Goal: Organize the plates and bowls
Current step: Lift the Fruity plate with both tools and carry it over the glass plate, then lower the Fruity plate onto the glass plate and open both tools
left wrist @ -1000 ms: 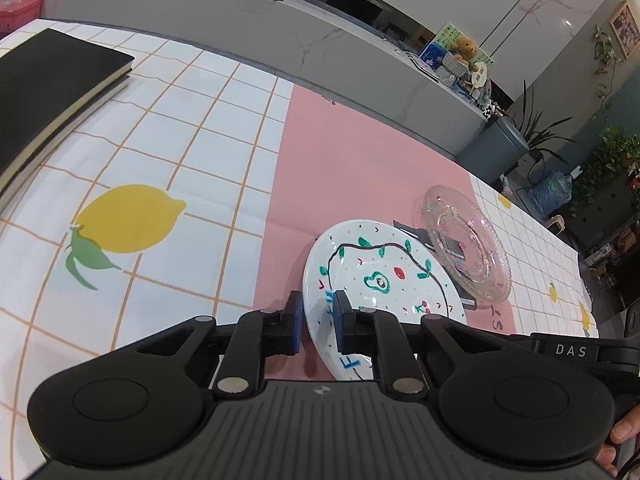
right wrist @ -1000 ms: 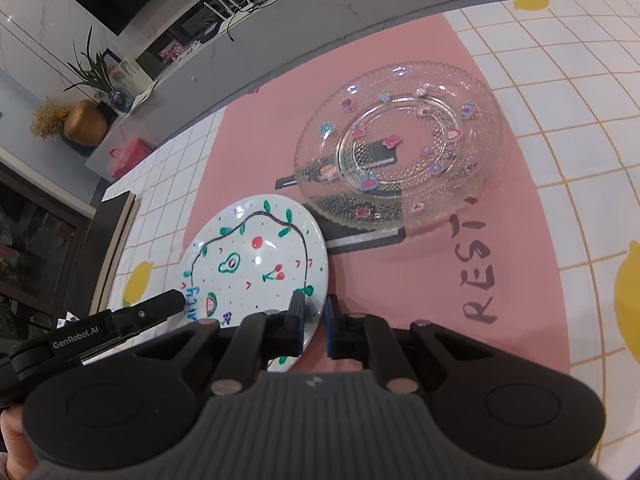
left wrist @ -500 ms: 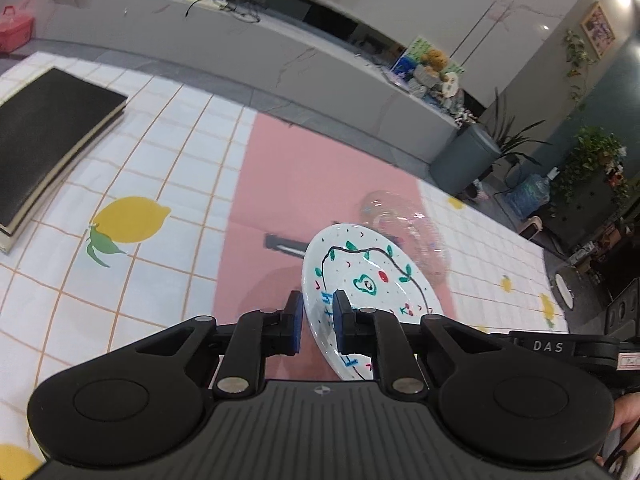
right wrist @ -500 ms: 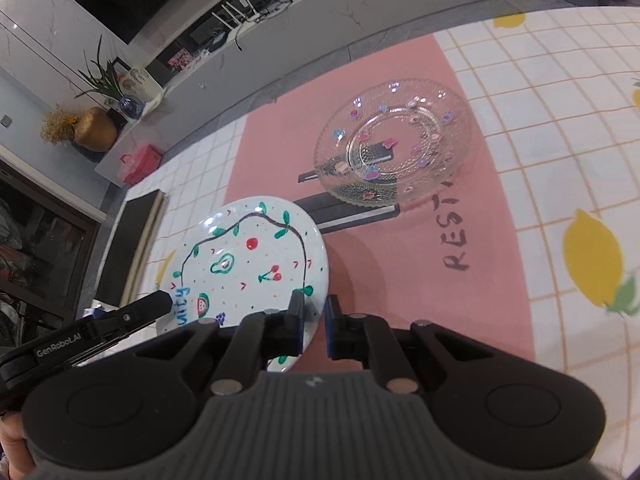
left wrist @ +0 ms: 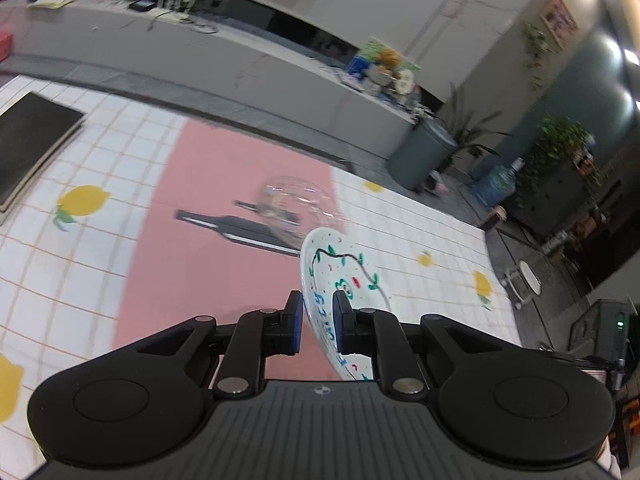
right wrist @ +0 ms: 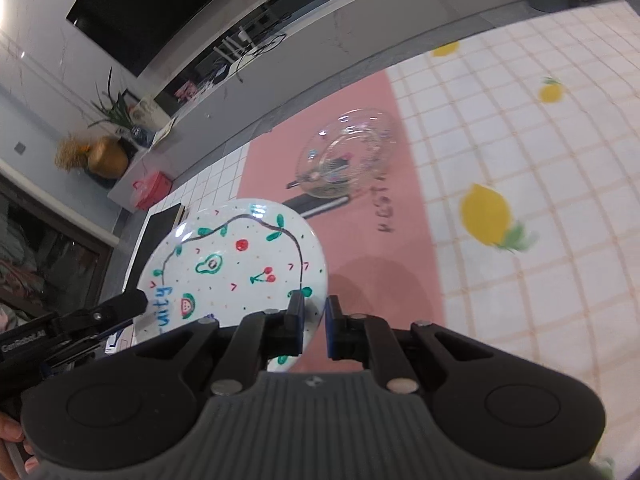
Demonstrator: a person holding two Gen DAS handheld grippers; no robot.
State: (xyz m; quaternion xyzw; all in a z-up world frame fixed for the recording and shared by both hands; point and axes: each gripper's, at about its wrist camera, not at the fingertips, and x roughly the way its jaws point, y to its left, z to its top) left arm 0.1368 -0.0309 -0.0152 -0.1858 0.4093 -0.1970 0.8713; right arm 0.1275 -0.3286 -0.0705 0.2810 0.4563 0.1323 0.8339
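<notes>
- My left gripper (left wrist: 316, 326), angled down, clamps the plate (left wrist: 340, 276) rim.
- My right gripper (right wrist: 314, 322), angled down, clamps the opposite rim.
- Plate is clear of the cloth (right wrist: 520, 160).

You see the white fruit-painted plate (right wrist: 236, 264) held tilted in the air above the cloth, while the clear glass plate (right wrist: 346, 154) lies flat on the pink stripe.

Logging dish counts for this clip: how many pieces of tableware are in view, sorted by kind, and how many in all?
White plate painted with fruit, held at its rim by both grippers: 1
Clear glass plate with small coloured decorations, resting on the tablecloth: 1
Bowls: 0
Total: 2
</notes>
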